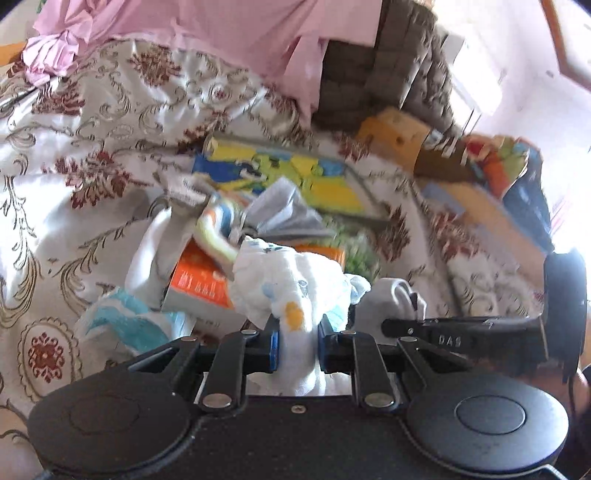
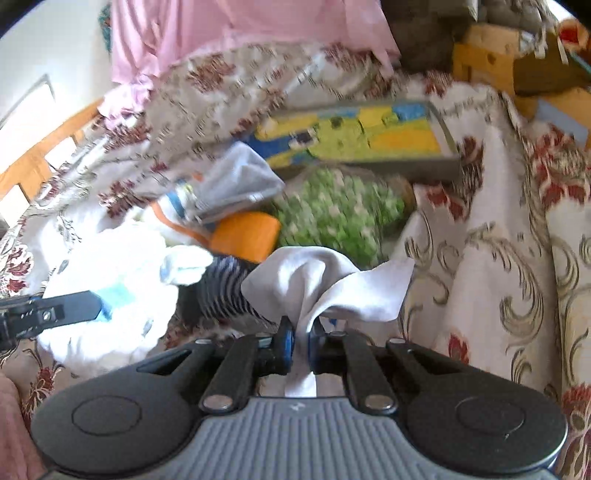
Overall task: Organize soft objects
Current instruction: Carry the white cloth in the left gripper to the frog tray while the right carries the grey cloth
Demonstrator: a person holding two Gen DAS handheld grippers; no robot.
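Observation:
My left gripper [image 1: 297, 341] is shut on a white printed cloth [image 1: 284, 284] with blue and orange marks, bunched up above the jaws. My right gripper [image 2: 301, 345] is shut on a plain white cloth [image 2: 325, 284], which fans out above its blue pads. In the left wrist view the right gripper [image 1: 406, 326] reaches in from the right with that white cloth [image 1: 388, 295]. In the right wrist view the left gripper [image 2: 88, 306] comes in from the left beside the printed cloth [image 2: 110, 295]. More soft things lie behind: a grey cloth [image 1: 284, 214], a striped cloth [image 1: 218, 229].
All lies on a bed with a floral cover [image 1: 92, 147]. A colourful flat box [image 1: 288, 173], an orange book [image 1: 199, 284], a green patterned bundle [image 2: 340, 210] and a dark striped item [image 2: 221, 288] sit in the pile. Pink fabric [image 1: 221, 29] hangs behind. A yellow box [image 1: 395, 133] stands far right.

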